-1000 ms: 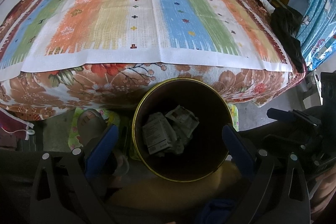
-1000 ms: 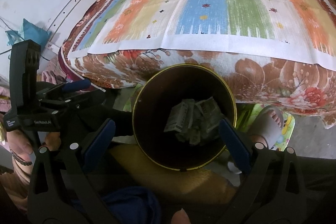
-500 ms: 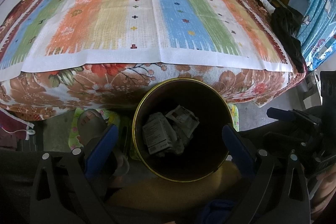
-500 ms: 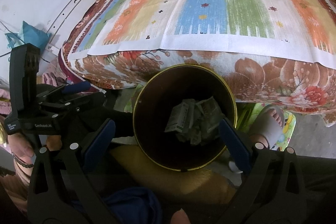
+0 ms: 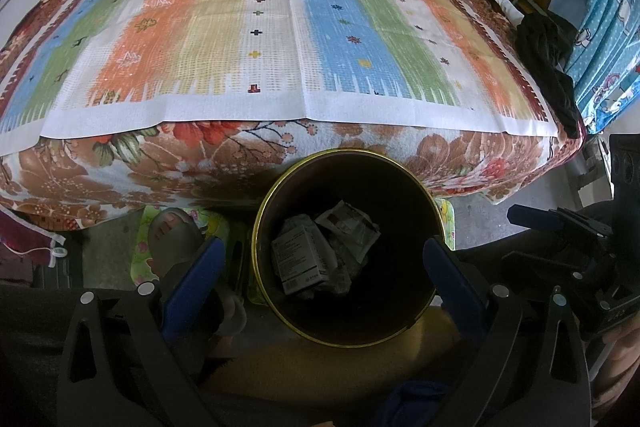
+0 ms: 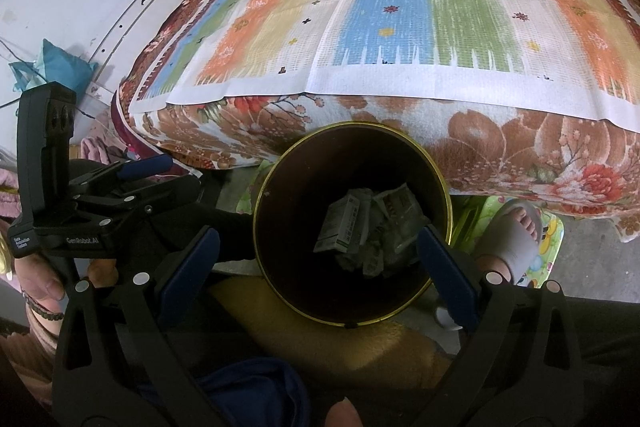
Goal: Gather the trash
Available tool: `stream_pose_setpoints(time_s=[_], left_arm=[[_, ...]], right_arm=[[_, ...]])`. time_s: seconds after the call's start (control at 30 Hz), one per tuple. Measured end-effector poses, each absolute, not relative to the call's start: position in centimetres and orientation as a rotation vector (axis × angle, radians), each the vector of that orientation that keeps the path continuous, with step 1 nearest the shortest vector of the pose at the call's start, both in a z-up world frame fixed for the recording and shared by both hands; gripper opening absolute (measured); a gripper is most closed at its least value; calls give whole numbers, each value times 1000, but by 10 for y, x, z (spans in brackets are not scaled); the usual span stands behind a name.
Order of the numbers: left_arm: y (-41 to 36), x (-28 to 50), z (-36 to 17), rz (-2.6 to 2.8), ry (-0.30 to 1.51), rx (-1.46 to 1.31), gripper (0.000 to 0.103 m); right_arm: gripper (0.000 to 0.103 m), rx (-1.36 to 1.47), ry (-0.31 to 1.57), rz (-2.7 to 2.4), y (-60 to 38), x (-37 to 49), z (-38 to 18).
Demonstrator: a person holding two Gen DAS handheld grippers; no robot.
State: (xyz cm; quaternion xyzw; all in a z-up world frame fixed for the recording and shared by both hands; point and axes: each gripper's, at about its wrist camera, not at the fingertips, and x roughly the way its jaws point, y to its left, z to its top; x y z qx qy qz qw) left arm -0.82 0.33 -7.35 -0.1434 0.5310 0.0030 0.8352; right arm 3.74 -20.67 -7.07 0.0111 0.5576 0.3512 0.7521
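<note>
The trash [image 5: 320, 251], a small carton and crumpled paper, lies at the bottom of the round bin [image 5: 264, 227] on the floor against the bed [image 5: 280, 27]. Nothing has shifted over the last second. The left gripper [image 5: 320, 263] and right gripper [image 6: 316, 255] stay above the bin mouth, jaws spread and empty. The striped cover appears bare, though its far edge is distorted; collection is probably complete.

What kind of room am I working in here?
Most likely a bedroom in a home. A bed with a floral blanket and a striped cover sheet fills the view, a round bin holding crumpled paper trash stands on the floor before it, and clothes hang nearby.
</note>
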Motion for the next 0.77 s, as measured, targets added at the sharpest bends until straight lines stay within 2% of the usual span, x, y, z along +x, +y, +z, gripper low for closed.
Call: stream_pose_setpoints(time_s=[0.77], left_arm=[[4, -7, -76, 10, 1134, -316, 97]], right_arm=[[94, 26, 1219, 767, -205, 37, -71]])
